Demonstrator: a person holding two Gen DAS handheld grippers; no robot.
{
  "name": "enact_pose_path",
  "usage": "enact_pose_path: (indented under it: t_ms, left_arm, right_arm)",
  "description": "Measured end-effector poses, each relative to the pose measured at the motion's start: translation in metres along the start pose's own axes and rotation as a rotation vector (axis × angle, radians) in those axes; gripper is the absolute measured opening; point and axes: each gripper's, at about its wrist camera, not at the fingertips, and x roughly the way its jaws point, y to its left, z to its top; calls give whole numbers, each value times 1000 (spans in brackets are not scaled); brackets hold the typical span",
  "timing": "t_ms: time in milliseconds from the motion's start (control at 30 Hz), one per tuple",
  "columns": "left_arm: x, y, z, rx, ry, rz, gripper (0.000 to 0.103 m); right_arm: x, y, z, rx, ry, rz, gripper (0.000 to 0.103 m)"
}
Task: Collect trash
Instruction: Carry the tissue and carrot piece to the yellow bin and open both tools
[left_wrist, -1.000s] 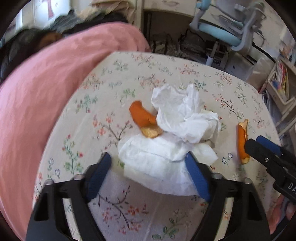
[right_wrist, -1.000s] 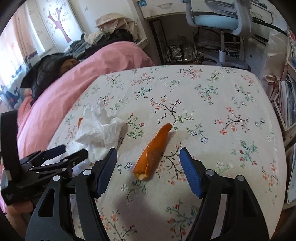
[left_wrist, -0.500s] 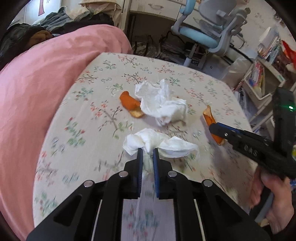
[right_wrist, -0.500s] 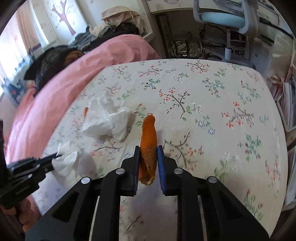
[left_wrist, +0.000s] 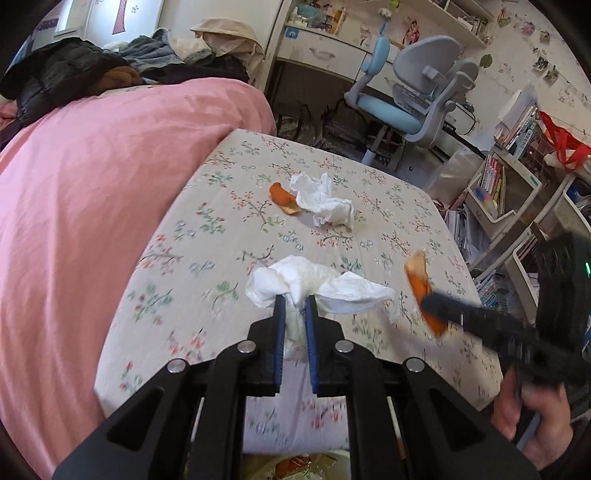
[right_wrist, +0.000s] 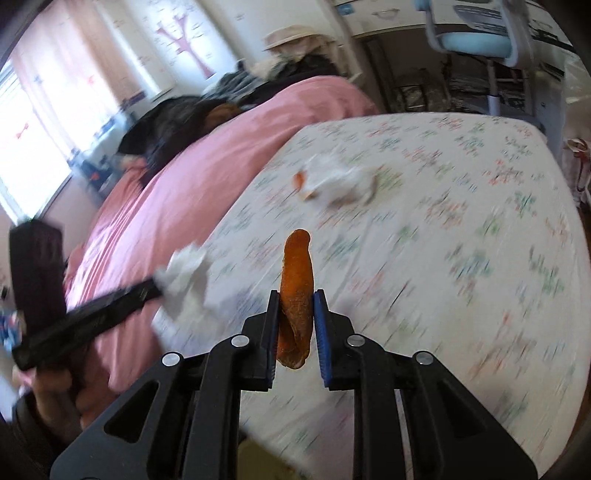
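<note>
L hand-held gripper (left_wrist: 294, 301) pinches crumpled tissue (left_wrist: 317, 282); R hand-held gripper (right_wrist: 296, 295) curled peel (right_wrist: 295, 284).

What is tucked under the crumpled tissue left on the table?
An orange peel pokes out from the left edge of the tissue, touching it. How far the peel runs beneath is hidden, as is anything else under there.

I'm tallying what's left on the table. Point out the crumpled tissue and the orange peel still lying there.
crumpled tissue (left_wrist: 325, 201), left wrist view, on its middle folds.
orange peel (left_wrist: 281, 195), left wrist view, on its orange outer skin.
</note>
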Motion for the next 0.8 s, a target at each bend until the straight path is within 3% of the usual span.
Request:
enact_pose_path:
  t_ms: [400, 600, 667, 800]
  left_arm:
    - [-32, -4, -29, 33, -29, 10, 11]
    - [-42, -7, -48, 56, -23, 17, 11]
    - [-46, -8, -54, 61, -22, 19, 11]
    - [-52, -11, -64, 83, -23, 30, 11]
  right_arm:
    - [-19, 75, -117, -140, 186, 55, 17]
    - [-14, 86, -151, -177, 282, 32, 18]
    - [-13, 83, -159, -165, 305, 20, 21]
    - [-19, 81, -164, -143, 289, 7, 36]
